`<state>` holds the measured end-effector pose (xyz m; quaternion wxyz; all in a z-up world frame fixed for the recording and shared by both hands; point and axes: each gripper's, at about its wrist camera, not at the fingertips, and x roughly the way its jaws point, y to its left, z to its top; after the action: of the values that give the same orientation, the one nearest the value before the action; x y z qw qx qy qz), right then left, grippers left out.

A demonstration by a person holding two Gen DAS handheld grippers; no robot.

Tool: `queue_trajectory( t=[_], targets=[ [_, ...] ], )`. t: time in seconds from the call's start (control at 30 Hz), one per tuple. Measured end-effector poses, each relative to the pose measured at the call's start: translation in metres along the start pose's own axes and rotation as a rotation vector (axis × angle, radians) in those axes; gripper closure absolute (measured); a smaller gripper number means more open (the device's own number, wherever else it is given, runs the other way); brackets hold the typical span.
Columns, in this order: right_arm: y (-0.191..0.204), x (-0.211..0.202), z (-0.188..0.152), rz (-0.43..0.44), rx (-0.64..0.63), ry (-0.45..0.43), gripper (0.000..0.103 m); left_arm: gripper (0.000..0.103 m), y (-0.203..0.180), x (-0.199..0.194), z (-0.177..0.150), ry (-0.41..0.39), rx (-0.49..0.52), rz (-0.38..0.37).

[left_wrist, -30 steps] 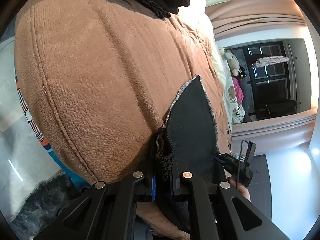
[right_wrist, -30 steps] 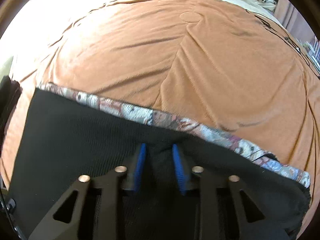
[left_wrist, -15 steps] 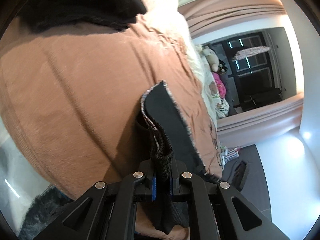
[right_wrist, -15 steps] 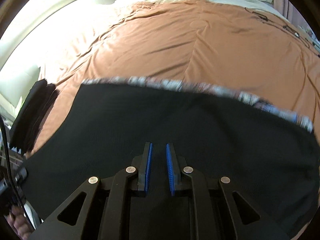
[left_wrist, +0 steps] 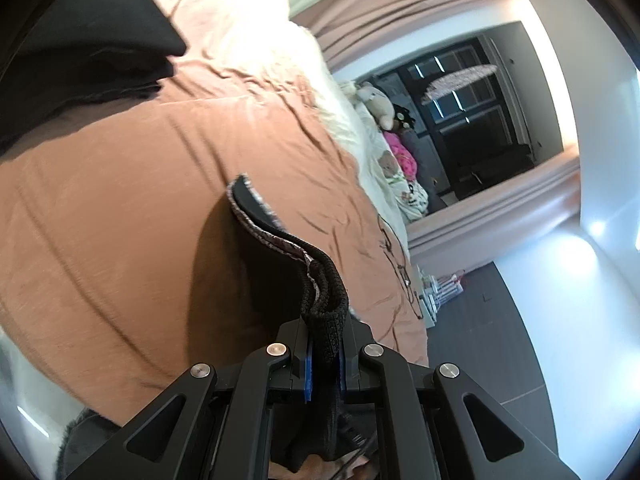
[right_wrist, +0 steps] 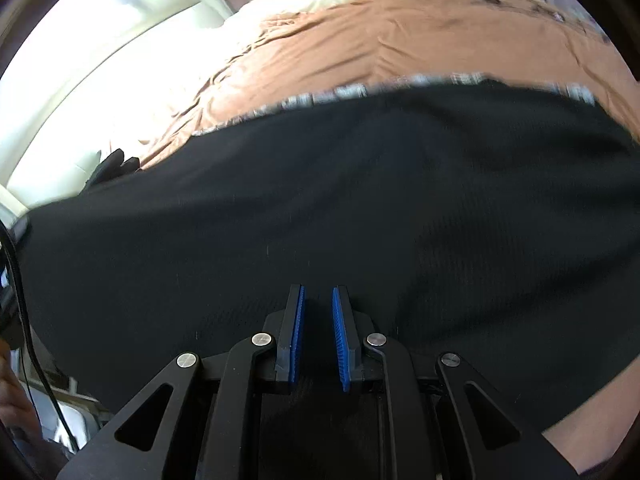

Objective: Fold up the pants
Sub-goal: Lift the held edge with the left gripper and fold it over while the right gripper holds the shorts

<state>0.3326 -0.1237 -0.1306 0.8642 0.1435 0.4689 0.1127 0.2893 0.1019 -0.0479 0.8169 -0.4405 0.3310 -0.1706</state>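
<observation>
Now, left wrist view: one pair of black pants, edge-on, patterned lining showing along the fold. My left tongs are clamped on the thick ribbed band, blue pads pressed against the cloth on both sides. The garment hangs lifted above the bed's one orange-brown blanket and casts a shadow on it. One pile of dark clothes lies at the far upper left of the blanket. One plush toy sits near the cream bedding beyond. Tongs point slightly downward, rolled so the room looks tilted.

Right wrist view: the same pants spread as one broad black sheet across the frame, a patterned strip along the far edge, blurred. My right tongs stand narrow, two blue pads with dark cloth between them; whether they truly pinch it I cannot tell. They angle steeply down over the blanket. A hand shows at the lower left edge.
</observation>
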Motion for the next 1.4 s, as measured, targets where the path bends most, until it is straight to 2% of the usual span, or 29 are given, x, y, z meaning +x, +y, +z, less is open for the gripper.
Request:
queue_trajectory(
  t=[0.2, 0.37, 0.67, 0.7, 0.8, 0.83, 1.1, 1.2, 1.4],
  targets=[
    [-0.002, -0.009, -0.027, 0.026, -0.014, -0.011, 0.091, 0.095, -0.042, 0.019, -0.002, 0.037, 0.08, -0.026],
    [-0.022, -0.03, -0.03, 0.112, 0.004, 0.005, 0.091, 0.095, -0.078, 0.035, -0.007, 0.066, 0.148, -0.051],
    [-0.075, -0.101, -0.027, 0.165, 0.011, -0.139, 0.091, 0.094, -0.141, 0.074, -0.025, 0.153, 0.266, -0.09],
    [-0.08, -0.109, -0.028, 0.163, 0.012, -0.151, 0.086, 0.094, -0.147, 0.079, -0.028, 0.164, 0.276, -0.093],
    [-0.102, -0.13, -0.029, 0.151, 0.021, -0.198, 0.059, 0.094, -0.164, 0.095, -0.038, 0.197, 0.308, -0.096],
    [-0.108, -0.136, -0.03, 0.143, 0.027, -0.214, 0.053, 0.094, -0.169, 0.101, -0.041, 0.211, 0.317, -0.097],
    [-0.156, -0.176, -0.045, 0.118, 0.089, -0.286, 0.039, 0.094, -0.205, 0.152, -0.075, 0.32, 0.383, -0.104],
    [-0.17, -0.195, -0.062, 0.114, 0.117, -0.304, 0.039, 0.094, -0.214, 0.171, -0.091, 0.365, 0.403, -0.107],
    [-0.19, -0.206, -0.082, 0.085, 0.177, -0.323, 0.038, 0.094, -0.222, 0.215, -0.131, 0.476, 0.436, -0.1]
  ],
)
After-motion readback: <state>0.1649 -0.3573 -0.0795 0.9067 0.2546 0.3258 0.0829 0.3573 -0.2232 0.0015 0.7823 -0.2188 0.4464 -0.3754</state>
